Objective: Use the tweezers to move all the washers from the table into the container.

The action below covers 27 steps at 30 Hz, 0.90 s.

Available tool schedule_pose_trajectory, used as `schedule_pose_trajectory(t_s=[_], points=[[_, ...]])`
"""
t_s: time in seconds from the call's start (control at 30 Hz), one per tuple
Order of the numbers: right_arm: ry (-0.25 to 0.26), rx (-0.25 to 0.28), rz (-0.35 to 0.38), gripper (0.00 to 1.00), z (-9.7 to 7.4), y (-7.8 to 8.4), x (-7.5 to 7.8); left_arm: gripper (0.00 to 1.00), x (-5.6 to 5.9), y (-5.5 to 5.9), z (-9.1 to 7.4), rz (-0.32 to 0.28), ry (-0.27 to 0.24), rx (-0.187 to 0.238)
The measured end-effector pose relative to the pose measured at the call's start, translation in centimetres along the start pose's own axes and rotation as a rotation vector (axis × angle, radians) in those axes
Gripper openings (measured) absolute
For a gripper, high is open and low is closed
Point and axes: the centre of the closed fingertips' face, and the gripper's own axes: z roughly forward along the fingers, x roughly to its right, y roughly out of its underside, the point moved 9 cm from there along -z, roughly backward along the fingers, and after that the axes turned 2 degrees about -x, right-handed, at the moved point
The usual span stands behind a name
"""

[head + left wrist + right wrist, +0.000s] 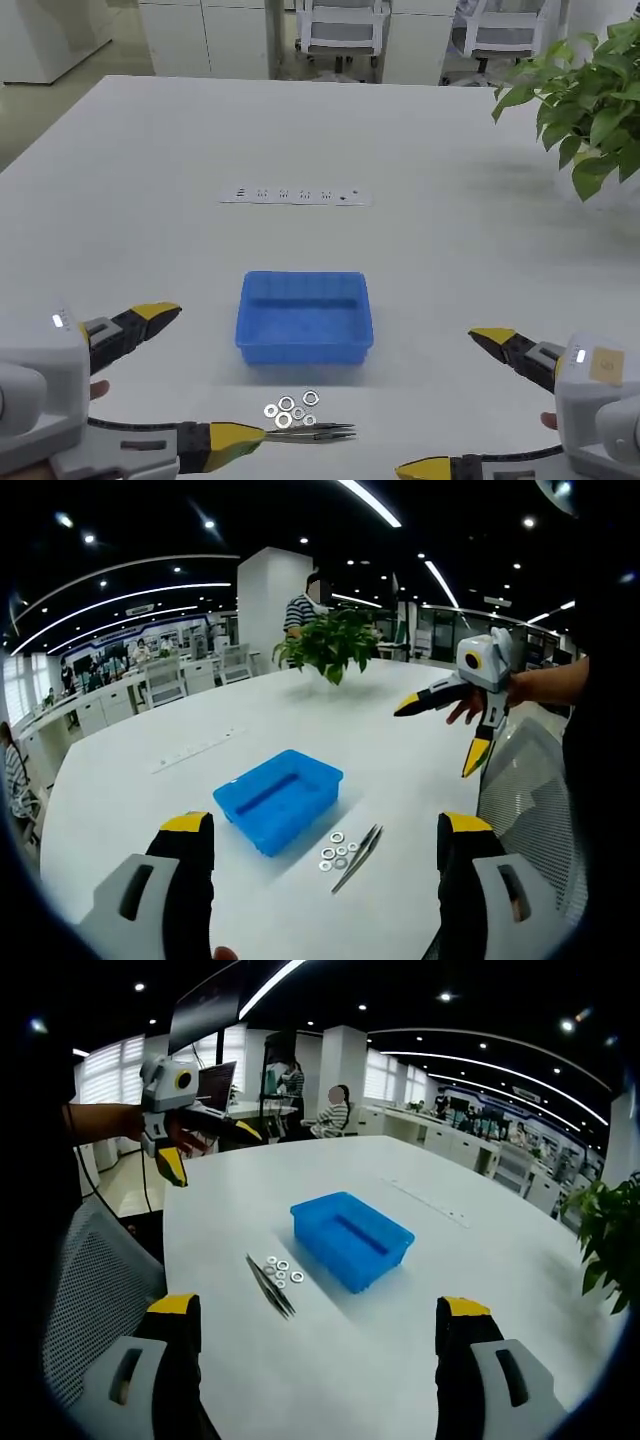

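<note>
A blue rectangular container (305, 318) (278, 795) (352, 1235) stands empty on the white table (150, 180). Just in front of it lie several small metal washers (290, 408) (335, 850) (282, 1270) in a cluster, with the steel tweezers (320, 432) (357, 858) (272, 1286) flat on the table beside them. My left gripper (215, 372) (325, 825) (215, 1158) hovers open to the left of the washers, holding nothing. To their right, my right gripper (440, 402) (320, 1306) (435, 742) is open too, also holding nothing.
A potted plant (590, 110) (330, 645) stands at the table's far right. A flush power strip (295, 195) lies beyond the container. Office chairs (340, 25) stand past the far edge, and a mesh chair (520, 780) (100, 1290) is at the near edge.
</note>
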Motion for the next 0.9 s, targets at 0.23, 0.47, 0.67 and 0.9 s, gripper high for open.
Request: schedule_pose_trajectory(t_s=[0.23, 0.47, 0.67, 0.9], points=[[0.004, 0.000, 0.000, 1.00, -0.12, -0.02, 0.08, 0.99, 0.05, 0.10, 0.12, -0.001, 0.004, 0.000], [0.004, -0.003, -0.006, 1.00, -0.22, -0.09, 0.08, 0.99, -0.17, 0.18, -0.02, -0.001, 0.001, 0.005], [0.004, -0.002, -0.007, 1.00, -0.32, -0.18, 0.08, 0.99, -0.08, 0.21, -0.04, 0.001, 0.003, 0.002], [0.003, -0.006, -0.009, 1.00, -0.41, -0.25, 0.13, 0.99, -0.03, 0.11, -0.18, 0.001, 0.005, 0.004]])
